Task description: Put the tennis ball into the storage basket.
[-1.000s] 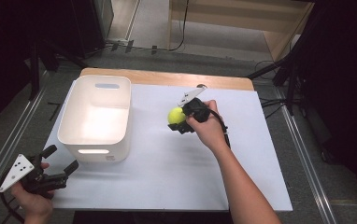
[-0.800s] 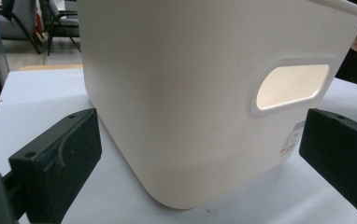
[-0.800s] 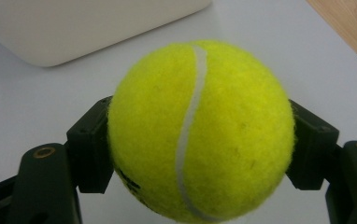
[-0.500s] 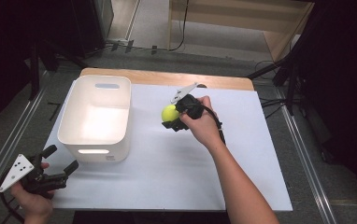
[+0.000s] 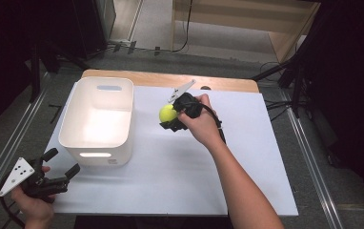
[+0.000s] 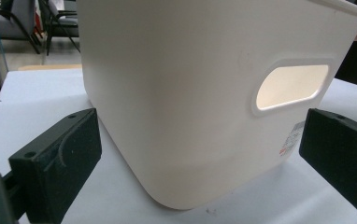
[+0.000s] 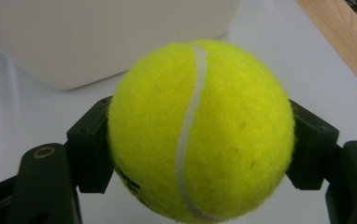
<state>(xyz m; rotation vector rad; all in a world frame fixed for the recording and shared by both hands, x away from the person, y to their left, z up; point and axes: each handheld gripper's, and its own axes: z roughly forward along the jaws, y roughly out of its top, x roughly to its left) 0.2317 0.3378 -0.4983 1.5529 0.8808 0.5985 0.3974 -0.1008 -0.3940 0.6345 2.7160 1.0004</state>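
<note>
Though too blurred to read, small sticker (image 6: 292, 138) on white bin (image 6: 181, 93); right gripper (image 7: 200, 140) clamping tennis ball (image 7: 200, 130), left gripper (image 6: 200, 149) wide

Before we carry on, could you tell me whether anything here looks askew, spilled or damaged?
Nothing stands out: the white bin sits upright on the table, and the tennis ball looks intact in the right gripper.
</note>
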